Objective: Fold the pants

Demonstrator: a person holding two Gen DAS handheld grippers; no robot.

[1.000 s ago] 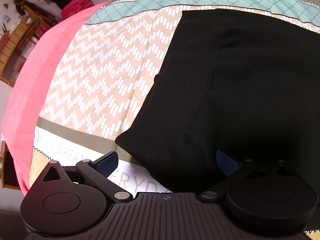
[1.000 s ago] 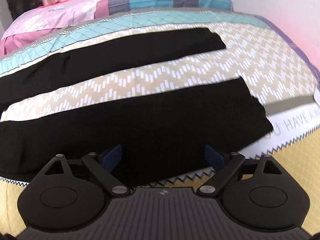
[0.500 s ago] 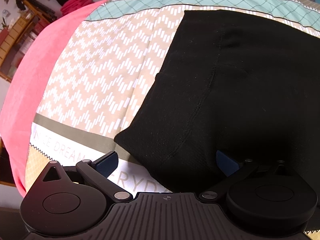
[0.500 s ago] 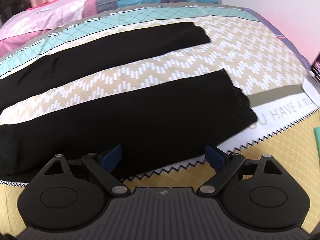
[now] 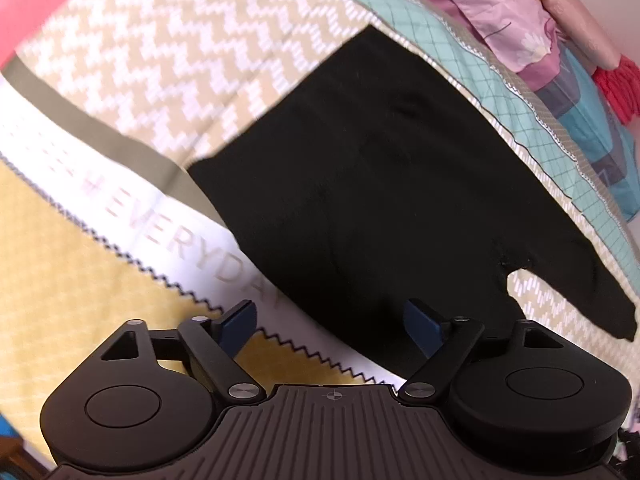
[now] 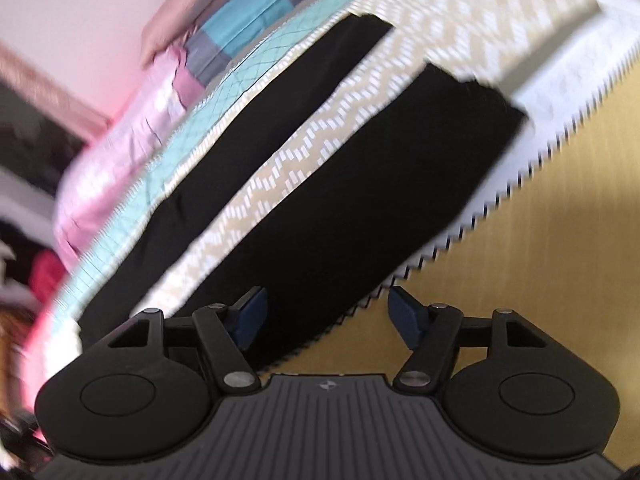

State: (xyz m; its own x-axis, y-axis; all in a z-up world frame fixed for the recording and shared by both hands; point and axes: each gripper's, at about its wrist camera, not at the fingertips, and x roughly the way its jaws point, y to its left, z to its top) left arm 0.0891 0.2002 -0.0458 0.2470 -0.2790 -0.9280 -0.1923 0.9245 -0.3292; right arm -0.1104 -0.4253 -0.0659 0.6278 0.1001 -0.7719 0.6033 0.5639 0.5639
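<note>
Right wrist view: the right gripper (image 6: 324, 316), jaws apart and just closing in, hovers over the near leg of the black pants (image 6: 360, 200). The left gripper (image 5: 332, 326), also apart, faces their waist at centre on the patterned bedspread (image 5: 140, 80).

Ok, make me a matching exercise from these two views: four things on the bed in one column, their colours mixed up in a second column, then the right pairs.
Things:
1. pants
2. zigzag stripe of the bedspread
3. checked stripe of the bedspread
4. plain patch nearest the camera

Colours:
A. yellow
B. black
C. tan and white
D. light turquoise

Pairs: 1-B, 2-C, 3-D, 4-A
</note>
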